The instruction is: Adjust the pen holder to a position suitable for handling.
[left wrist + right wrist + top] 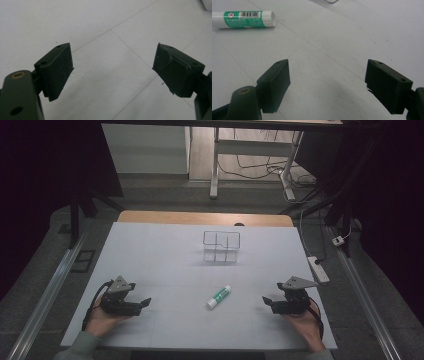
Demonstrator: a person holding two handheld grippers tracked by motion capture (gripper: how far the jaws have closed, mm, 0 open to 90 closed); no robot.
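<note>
Dim room beyond, grey floor, cables and white desk legs at 12 o'clock past the far edge. White-covered table (165, 250) with faint fold lines, wooden strip showing along its far edge.

Clear compartmented organiser (221, 246) standing upright toward 12 o'clock, a little past the middle of the table, nothing visible inside.

Glue stick (219, 297), green label and white ends, lying flat nearer 6 o'clock, tilted so one end points toward 1 o'clock; well apart from the organiser, between the two hands, nearer the right one. Seen also in the right gripper view at 10 o'clock (243, 19), barcode up, lying on the white sheet clear of both jaws.

Left tongs (143, 303) at 8 o'clock, held in the left hand (102, 320), grey three-cornered plate on top, jaws pointing toward 3 o'clock. Spread wide in the left gripper view (113, 71), bare white sheet between the jaws, gripping nothing.

Right tongs (268, 302) at 4 o'clock, held in the right hand (302, 322), jaws pointing toward 9 o'clock, facing the glue stick but apart from it. Wide apart too in the right gripper view (327, 83), gripping nothing, only table surface in the gap.

Power strip (318, 268) on the floor just off the table at 3 o'clock.
</note>
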